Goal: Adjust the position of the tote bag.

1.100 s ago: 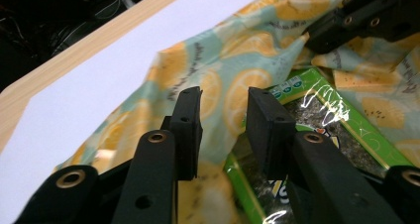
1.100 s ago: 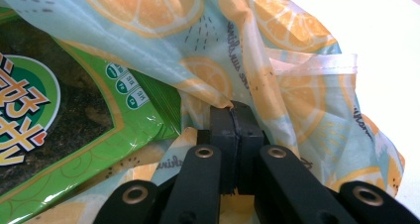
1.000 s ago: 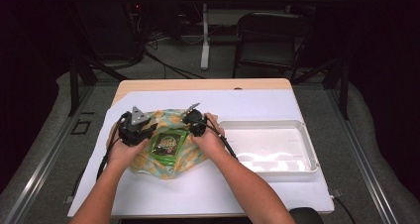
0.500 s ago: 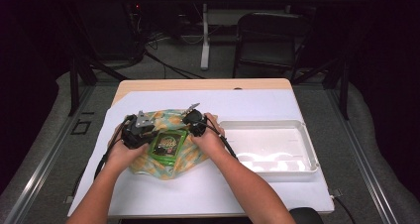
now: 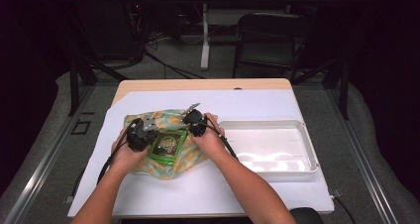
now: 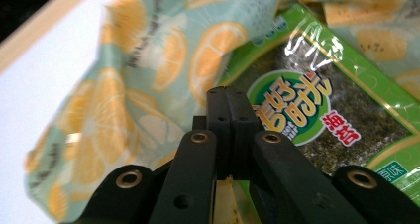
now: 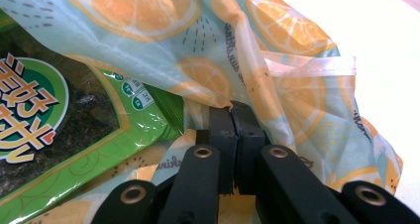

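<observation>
A cloth [image 5: 187, 157] printed with orange slices lies on the white table cover, with a green seaweed snack packet [image 5: 168, 143] on its middle. My left gripper [image 5: 150, 137] is at the packet's left edge. Its jaws have just been closing and now stand shut [image 6: 228, 92], with a strip of the cloth [image 6: 124, 85] caught between them beside the packet [image 6: 297, 115]. My right gripper [image 5: 191, 128] is at the packet's far right corner, shut [image 7: 232, 107] on a raised fold of the cloth [image 7: 297, 85] that drapes over the packet [image 7: 49, 125].
A white plastic tray [image 5: 308, 147] stands to the right of the cloth. The white table cover [image 5: 247, 105] runs to the wooden far edge. A chair and cables stand on the dark floor beyond the table.
My left gripper has shifted a little right and down toward the packet, and its jaws have shut. The right gripper has stayed in place on the cloth.
</observation>
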A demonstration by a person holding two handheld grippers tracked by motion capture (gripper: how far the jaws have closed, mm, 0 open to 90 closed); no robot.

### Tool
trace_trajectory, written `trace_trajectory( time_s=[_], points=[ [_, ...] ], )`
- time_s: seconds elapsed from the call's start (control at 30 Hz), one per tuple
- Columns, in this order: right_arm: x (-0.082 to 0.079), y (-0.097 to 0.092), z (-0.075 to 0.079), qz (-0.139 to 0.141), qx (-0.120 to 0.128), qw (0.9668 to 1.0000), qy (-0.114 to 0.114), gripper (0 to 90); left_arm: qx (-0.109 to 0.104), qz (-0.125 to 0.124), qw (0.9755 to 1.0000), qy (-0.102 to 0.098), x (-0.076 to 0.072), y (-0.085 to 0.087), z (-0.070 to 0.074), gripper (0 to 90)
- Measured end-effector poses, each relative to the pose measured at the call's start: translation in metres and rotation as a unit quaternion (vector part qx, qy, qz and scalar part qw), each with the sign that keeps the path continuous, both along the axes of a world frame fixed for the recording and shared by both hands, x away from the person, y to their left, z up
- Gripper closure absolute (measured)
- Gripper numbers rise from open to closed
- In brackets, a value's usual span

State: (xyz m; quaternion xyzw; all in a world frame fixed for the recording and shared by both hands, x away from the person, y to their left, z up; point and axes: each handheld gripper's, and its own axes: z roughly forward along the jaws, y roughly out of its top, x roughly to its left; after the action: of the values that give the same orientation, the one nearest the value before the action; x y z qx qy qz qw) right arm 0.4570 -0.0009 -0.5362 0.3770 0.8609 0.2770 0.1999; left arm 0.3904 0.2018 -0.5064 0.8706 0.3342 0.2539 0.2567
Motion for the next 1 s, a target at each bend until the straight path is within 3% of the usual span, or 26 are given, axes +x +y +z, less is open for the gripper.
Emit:
trace_trajectory(
  time_s=[0.07,0.13,0.3,0.4,0.5,0.53,0.6,0.73,0.9,1.0],
  points=[
    [0.000,0.000,0.000,0.000,0.003,1.0000,0.000,89.2,0.005,0.020,0.9993,-0.033,-0.004,0.003,0.006,85.3],
    [0.000,0.000,-0.001,-0.003,0.007,1.0000,-0.002,89.1,-0.004,0.029,0.9986,-0.045,-0.004,0.007,0.010,77.9],
    [0.000,0.000,-0.001,-0.002,0.000,1.0000,-0.001,88.8,-0.021,0.010,0.9994,-0.028,0.001,0.009,0.007,58.5],
    [0.000,0.001,-0.002,-0.005,0.008,1.0000,-0.002,88.8,0.002,0.003,0.9996,-0.028,0.003,0.004,0.001,62.8],
    [0.001,0.000,-0.002,-0.003,0.005,1.0000,0.000,88.8,0.005,-0.008,1.0000,0.004,0.006,0.000,-0.005,86.7],
    [0.000,0.000,-0.001,-0.003,0.002,1.0000,0.001,88.8,0.005,-0.015,0.9997,0.016,0.007,-0.002,-0.008,90.0],
    [0.000,0.000,-0.001,-0.001,0.001,1.0000,0.000,88.8,0.008,-0.023,0.9991,0.034,0.007,-0.004,-0.011,90.0],
    [0.002,-0.002,0.000,-0.002,0.000,1.0000,0.006,88.8,0.031,-0.021,0.9983,0.044,0.012,-0.007,-0.020,90.0],
    [0.000,-0.001,0.001,0.001,0.000,1.0000,0.004,88.8,0.033,0.007,0.9990,0.030,0.021,-0.004,-0.023,90.0],
    [-0.001,0.000,0.000,0.002,0.006,1.0000,0.002,88.6,0.034,0.027,0.9986,0.032,0.029,0.001,-0.025,90.0]
  ],
)
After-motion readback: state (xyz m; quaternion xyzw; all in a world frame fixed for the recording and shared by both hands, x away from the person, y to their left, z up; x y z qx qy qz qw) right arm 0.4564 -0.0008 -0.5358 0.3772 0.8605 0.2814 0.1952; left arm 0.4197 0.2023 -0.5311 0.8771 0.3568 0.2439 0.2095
